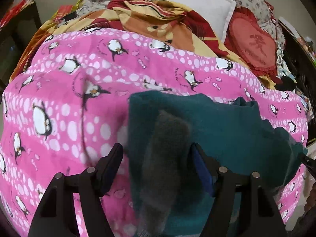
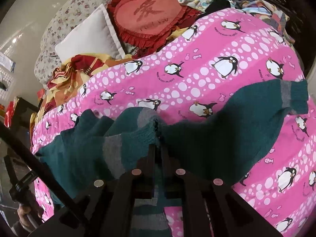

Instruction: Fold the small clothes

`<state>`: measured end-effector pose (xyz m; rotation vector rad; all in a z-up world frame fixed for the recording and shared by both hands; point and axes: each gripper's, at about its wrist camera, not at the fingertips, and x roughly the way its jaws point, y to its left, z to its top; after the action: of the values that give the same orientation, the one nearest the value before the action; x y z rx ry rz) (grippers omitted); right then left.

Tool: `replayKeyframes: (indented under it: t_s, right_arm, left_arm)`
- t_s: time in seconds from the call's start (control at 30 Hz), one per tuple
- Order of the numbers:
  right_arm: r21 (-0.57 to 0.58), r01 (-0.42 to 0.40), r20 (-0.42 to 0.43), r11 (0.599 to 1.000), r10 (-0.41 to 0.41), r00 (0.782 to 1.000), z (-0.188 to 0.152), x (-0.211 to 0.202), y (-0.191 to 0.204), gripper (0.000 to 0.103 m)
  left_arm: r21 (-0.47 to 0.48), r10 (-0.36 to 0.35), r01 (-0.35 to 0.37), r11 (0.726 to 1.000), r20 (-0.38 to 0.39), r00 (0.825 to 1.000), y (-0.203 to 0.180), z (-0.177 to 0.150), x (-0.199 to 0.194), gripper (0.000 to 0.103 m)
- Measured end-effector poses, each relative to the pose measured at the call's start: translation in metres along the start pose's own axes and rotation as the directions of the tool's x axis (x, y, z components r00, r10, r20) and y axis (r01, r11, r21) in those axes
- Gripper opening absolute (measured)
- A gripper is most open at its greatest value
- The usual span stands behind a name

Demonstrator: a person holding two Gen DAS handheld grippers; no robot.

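- One teal knit sweater [image 2: 227,138] lies on the pink penguin-print blanket [image 2: 217,75] covering the bed, rumpled, with one sleeve trailing off to the right toward its grey-banded cuff [image 2: 286,92].
- My right hand-held gripper [image 2: 157,148] has its jaws pinched together on a ribbed edge of the knit; the cloth bunches and rises at the pinch.
- My left hand-held gripper [image 1: 156,154] stands with its jaws spread wide, a grey-and-teal fold of the same garment lying loose between them. I judge nothing is clamped there.
- Handling, as I judge it: soft, limp, light; a thickish knit that drapes and stretches and will not hold a crease. It should grip well on the pads, not slippery, nothing fragile.
- The blanket beneath is soft too, so a low pinch risks catching it along with the sweater.
- Where to take hold: ribbed hems, cuffs or shoulder seams, where the knit is doubled and firmer; a single mid-panel layer would only stretch and sag.
- Count: one sweater, grey bands showing at several places on it; one pink blanket; one red heart cushion [image 2: 146,17]; one white pillow [image 2: 88,39]; one yellow-and-red quilt [image 1: 158,19] heaped behind; two grippers.
- Other mixed cloth lies at the far edge, too jumbled to count.
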<state>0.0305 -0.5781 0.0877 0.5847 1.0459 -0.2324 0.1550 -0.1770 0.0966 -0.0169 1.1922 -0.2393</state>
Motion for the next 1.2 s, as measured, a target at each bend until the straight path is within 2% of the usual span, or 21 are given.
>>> replayKeyframes:
  t_s: [0.03, 0.1, 0.13, 0.17, 0.27, 0.37, 0.43, 0.5, 0.6, 0.63, 0.7, 0.77, 0.83, 0.9, 0.93, 1.03, 1.1, 1.2]
  right_arm:
    - [-0.004, -0.001, 0.003, 1.000, 0.001, 1.000, 0.000, -0.001, 0.002, 0.006]
    - [-0.007, -0.011, 0.006, 1.000, 0.011, 1.000, -0.001, -0.002, 0.006, 0.006]
    - [-0.004, -0.017, 0.005, 1.000, 0.017, 1.000, 0.000, -0.002, 0.007, 0.006]
    - [-0.003, -0.024, 0.003, 1.000, 0.024, 1.000, 0.000, -0.003, 0.008, 0.006]
    - [-0.005, -0.068, 0.006, 0.998, 0.068, 0.998, 0.001, -0.011, 0.016, 0.006]
    - [0.008, -0.123, 0.016, 0.992, 0.123, 0.992, 0.002, -0.017, 0.023, 0.006]
    - [0.019, -0.140, 0.027, 0.990, 0.140, 0.990, 0.003, -0.017, 0.025, 0.006]
    - [-0.006, -0.086, 0.020, 0.996, 0.086, 0.996, 0.004, -0.005, 0.026, 0.005]
    - [-0.058, 0.086, 0.004, 0.995, -0.086, 0.996, 0.005, 0.023, 0.021, 0.003]
    - [-0.065, 0.134, -0.002, 0.989, -0.134, 0.991, 0.005, 0.033, 0.016, 0.002]
    - [0.002, 0.100, -0.006, 0.995, -0.100, 0.995, 0.006, 0.034, 0.002, 0.001]
    - [0.023, 0.065, 0.020, 0.998, -0.065, 0.998, 0.008, 0.016, -0.001, 0.001]
    - [-0.019, 0.047, 0.064, 0.999, -0.046, 0.997, 0.007, -0.010, 0.007, 0.002]
    - [-0.061, 0.003, 0.058, 0.998, 0.001, 0.998, 0.003, -0.024, 0.018, 0.003]
    - [-0.088, -0.017, 0.044, 0.996, 0.021, 0.999, -0.001, -0.027, 0.025, 0.003]
    - [-0.156, -0.057, 0.016, 0.986, 0.060, 0.998, -0.011, -0.023, 0.043, 0.003]
    - [-0.179, -0.077, -0.013, 0.981, 0.075, 0.997, -0.018, -0.010, 0.055, 0.003]
    - [-0.221, -0.080, -0.039, 0.972, 0.073, 0.997, -0.024, 0.014, 0.072, 0.003]
  left_arm:
    - [0.013, -0.011, 0.011, 1.000, -0.009, 1.000, -0.002, 0.002, 0.002, 0.038]
    - [0.061, -0.003, 0.004, 0.998, -0.017, 1.000, -0.006, 0.005, 0.000, 0.028]
    - [0.080, -0.014, 0.016, 0.997, -0.023, 1.000, -0.006, 0.006, -0.002, 0.019]
    - [0.100, -0.026, 0.029, 0.995, -0.031, 0.999, -0.005, 0.008, -0.004, 0.015]
    - [0.120, -0.074, 0.079, 0.990, -0.052, 0.996, 0.007, 0.012, -0.011, 0.012]
    - [0.137, -0.064, 0.069, 0.988, -0.045, 0.997, 0.023, 0.016, -0.018, 0.011]
    - [0.124, -0.082, 0.087, 0.988, -0.050, 0.995, 0.035, 0.016, -0.016, 0.011]
    - [0.113, -0.085, 0.091, 0.989, -0.061, 0.995, 0.041, 0.015, -0.006, 0.011]
    - [0.115, -0.059, 0.064, 0.991, -0.047, 0.997, 0.036, 0.017, 0.001, 0.012]
    - [0.104, -0.056, 0.060, 0.993, -0.044, 0.997, 0.037, 0.017, 0.001, 0.012]
    - [0.095, -0.037, 0.041, 0.995, -0.039, 0.999, 0.037, 0.017, 0.000, 0.018]
    - [0.116, 0.008, -0.005, 0.993, -0.022, 1.000, 0.035, 0.014, -0.010, 0.027]
    - [0.109, 0.017, -0.015, 0.994, -0.016, 1.000, 0.038, 0.011, -0.021, 0.032]
    - [0.075, 0.013, -0.012, 0.997, -0.007, 1.000, 0.040, 0.008, -0.036, 0.039]
    - [0.062, 0.012, -0.012, 0.998, 0.012, 1.000, 0.040, 0.005, -0.044, 0.046]
    - [0.051, 0.002, -0.006, 0.999, 0.077, 0.997, 0.032, -0.005, -0.064, 0.065]
    - [0.094, 0.004, -0.016, 0.995, 0.117, 0.993, 0.017, -0.014, -0.069, 0.068]
    - [0.152, 0.028, -0.043, 0.987, 0.099, 0.995, 0.001, -0.022, -0.052, 0.072]
